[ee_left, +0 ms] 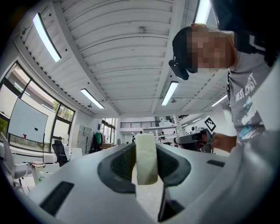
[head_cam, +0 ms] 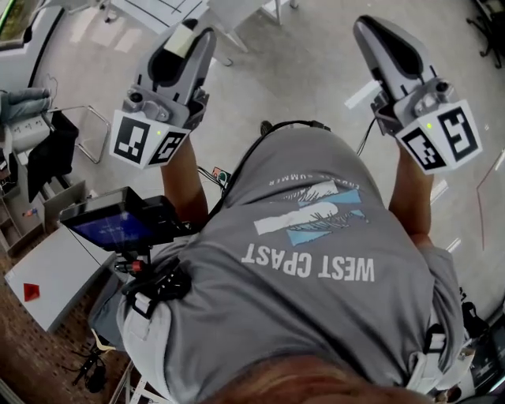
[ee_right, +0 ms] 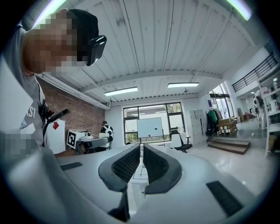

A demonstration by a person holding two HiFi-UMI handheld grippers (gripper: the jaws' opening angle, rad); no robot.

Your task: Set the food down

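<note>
- Sitting upright between the dark ribbed pads of the left gripper, a pale cream block of food is held up in the air, with no desk beneath it.
- The left jaws pinch the block from both sides, and its rounded top stands a little above the pad tips.
- In the head view the same block shows as a pale patch at the front end of the left gripper, out over the pale grey floor.
- The right gripper is held out beside the left one, well apart from it. Its jaws are pressed together at the tips with nothing between them, as the right gripper view shows.
- Each gripper carries a white cube with black square markers at its rear: the left cube and the right cube.
- Bare forearms run back from both grippers to a grey T-shirt with white lettering, which fills the lower middle of the head view.
- A dark device with a blue-lit screen sits at the person's left side.
- Around them is a large room with a white ribbed ceiling and strip lights, a whiteboard before tall windows and a red brick wall.
</note>
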